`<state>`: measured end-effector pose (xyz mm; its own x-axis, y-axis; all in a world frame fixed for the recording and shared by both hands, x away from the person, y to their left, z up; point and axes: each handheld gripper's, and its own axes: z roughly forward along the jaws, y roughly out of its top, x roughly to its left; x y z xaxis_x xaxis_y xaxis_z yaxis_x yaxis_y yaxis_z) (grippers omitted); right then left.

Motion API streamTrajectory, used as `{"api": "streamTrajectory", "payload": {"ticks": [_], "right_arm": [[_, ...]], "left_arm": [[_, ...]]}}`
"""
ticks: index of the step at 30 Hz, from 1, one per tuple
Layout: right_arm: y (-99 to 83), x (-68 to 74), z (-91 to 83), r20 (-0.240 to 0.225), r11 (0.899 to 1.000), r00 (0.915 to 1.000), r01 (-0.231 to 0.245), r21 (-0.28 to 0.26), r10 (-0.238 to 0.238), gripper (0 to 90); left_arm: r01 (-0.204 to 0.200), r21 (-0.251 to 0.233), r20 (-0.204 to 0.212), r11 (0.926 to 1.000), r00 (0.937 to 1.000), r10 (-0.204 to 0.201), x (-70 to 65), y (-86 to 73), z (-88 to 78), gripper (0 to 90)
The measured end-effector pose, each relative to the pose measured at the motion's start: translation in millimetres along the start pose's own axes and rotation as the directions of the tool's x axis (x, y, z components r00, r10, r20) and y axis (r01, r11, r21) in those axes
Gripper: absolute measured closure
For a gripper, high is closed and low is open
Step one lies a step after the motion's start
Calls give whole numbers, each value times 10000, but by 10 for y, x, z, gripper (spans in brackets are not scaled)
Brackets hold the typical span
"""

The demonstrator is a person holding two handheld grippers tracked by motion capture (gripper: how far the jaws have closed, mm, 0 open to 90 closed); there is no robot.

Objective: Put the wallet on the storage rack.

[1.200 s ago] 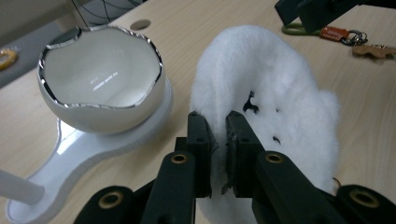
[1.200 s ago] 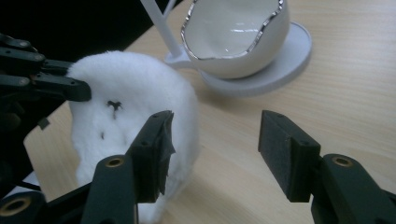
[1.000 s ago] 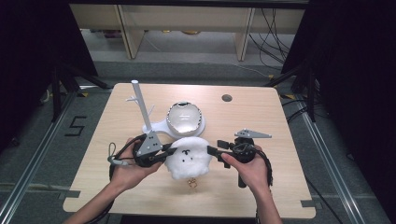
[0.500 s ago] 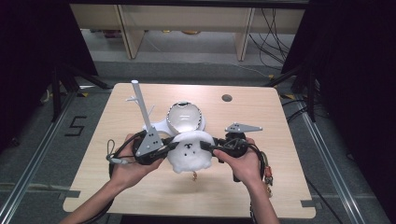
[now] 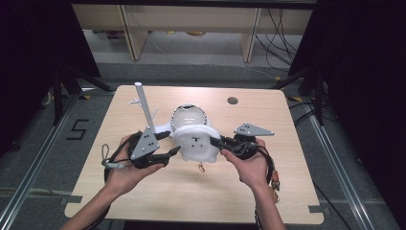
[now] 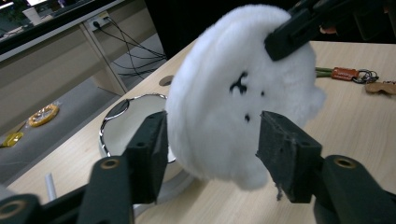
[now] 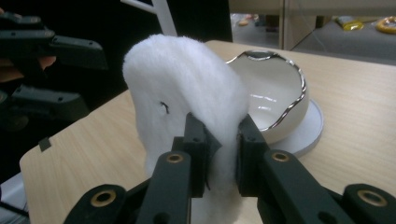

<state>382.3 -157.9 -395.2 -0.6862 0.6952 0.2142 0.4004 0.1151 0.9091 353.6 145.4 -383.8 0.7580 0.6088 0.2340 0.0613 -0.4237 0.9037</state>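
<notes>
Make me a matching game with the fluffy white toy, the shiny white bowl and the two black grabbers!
Things:
1. fluffy white plush toy
2. glossy white ceramic bowl
3. left gripper
4. right gripper

States:
A. jaws open on either side of the toy
B. stands on a round white base
C. pinched shut on the toy's edge
D. held up above the table

Pairs: 1-D, 2-B, 3-A, 4-C

The plush toy is white, fluffy cloth with small black stitched marks. The bowl behind it looks like glossy white ceramic (its wavy rim shines like chrome). The table is pale, matt wood grain. The gripper pads are rough black rubber.
</notes>
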Motion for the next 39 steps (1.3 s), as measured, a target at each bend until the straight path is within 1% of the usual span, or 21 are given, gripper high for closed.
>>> {"api": "streamTrajectory", "payload": {"ticks": [1, 5, 7, 9, 10, 13, 14, 15, 19, 23, 24, 25, 26, 27, 28, 29, 30, 34, 35, 38, 39], "right_arm": [[3, 5, 3, -194, 9997, 9995, -258, -13, 257, 789], [61, 0, -29, -91, 9990, 9993, -357, -271, 354, 789], [102, -32, -29, 17, 9988, 10000, 1, -497, 0, 789], [149, -32, -35, 18, 9985, 9999, -170, -515, 171, 788], [166, -44, -34, 74, 9983, 10000, 59, -574, -55, 788], [222, -40, -36, 0, 9984, 9998, -213, -519, 213, 787], [235, -59, -27, 47, 9979, 10000, -9, -654, 12, 787], [250, -51, -35, 82, 9980, 9997, -235, -586, 241, 787], [292, -88, -22, 187, 9970, 9997, -133, -765, 148, 786], [325, -94, -5, 243, 9971, 9997, 21, -760, -2, 786], [328, -92, 0, 244, 9968, 9997, 3, -799, 17, 785], [335, -105, 10, 278, 9956, 9994, 221, -915, -197, 786], [344, -104, 20, 289, 9956, 9994, 237, -905, -212, 785], [353, -98, 15, 279, 9966, 9996, 131, -811, -108, 785], [364, -108, 23, 393, 9955, 9989, 287, -900, -253, 785], [371, -106, 31, 388, 9953, 9991, 231, -939, -195, 785], [385, -97, 28, 339, 9959, 9994, 113, -900, -83, 784], [448, -114, 40, 540, 9932, 9977, 457, -1067, -401, 783], [463, -106, 48, 398, 9938, 9991, 213, -1091, -170, 781], [508, -119, 64, 398, 9935, 9991, 220, -1117, -177, 779], [516, -117, 67, 368, 9931, 9993, 161, -1157, -119, 779]], "left_arm": [[200, -48, -50, 9998, 9998, -200, 9, -30, -30, 393], [781, -220, -300, 9967, 9964, -787, 54, -180, -184, 359], [1158, -313, -434, 9928, 9922, -1171, 69, -281, -262, 351], [1453, -435, -573, 9884, 9874, -1476, 85, -399, -331, 347], [1646, -359, -556, 9857, 9845, -1665, 84, -467, -364, 346], [2264, -356, -570, 9734, 9720, -2281, 47, -685, -439, 345], [2508, -330, -602, 9675, 9657, -2525, 24, -758, -460, 345], [2685, -335, -654, 9627, 9606, -2702, 7, -829, -476, 345], [3139, -349, -954, 9488, 9440, -3158, 12, -1087, -497, 344], [3265, -265, -1358, 9448, 9352, -3270, 27, -1230, -490, 342], [3214, -407, -1301, 9461, 9371, -3239, 37, -1255, -479, 343], [3347, -335, -1526, 9417, 9295, -3358, 22, -1271, -486, 344], [3185, -489, -1433, 9467, 9358, -3222, 37, -1288, -470, 345], [3302, -425, -1655, 9430, 9285, -3325, 23, -1306, -474, 346], [3213, -551, -1619, 9454, 9314, -3260, 33, -1324, -459, 347], [3282, -489, -1758, 9434, 9269, -3315, 28, -1342, -460, 347], [3242, -560, -1757, 9443, 9279, -3289, 34, -1369, -447, 347], [3313, -717, -2080, 9408, 9175, -3389, 26, -1477, -422, 355], [3314, -735, -2204, 9406, 9144, -3395, 30, -1513, -414, 356], [3503, -695, -2445, 9340, 9018, -3564, 40, -1583, -414, 357], [3481, -848, -2398, 9336, 9023, -3582, 51, -1609, -398, 356]]}}
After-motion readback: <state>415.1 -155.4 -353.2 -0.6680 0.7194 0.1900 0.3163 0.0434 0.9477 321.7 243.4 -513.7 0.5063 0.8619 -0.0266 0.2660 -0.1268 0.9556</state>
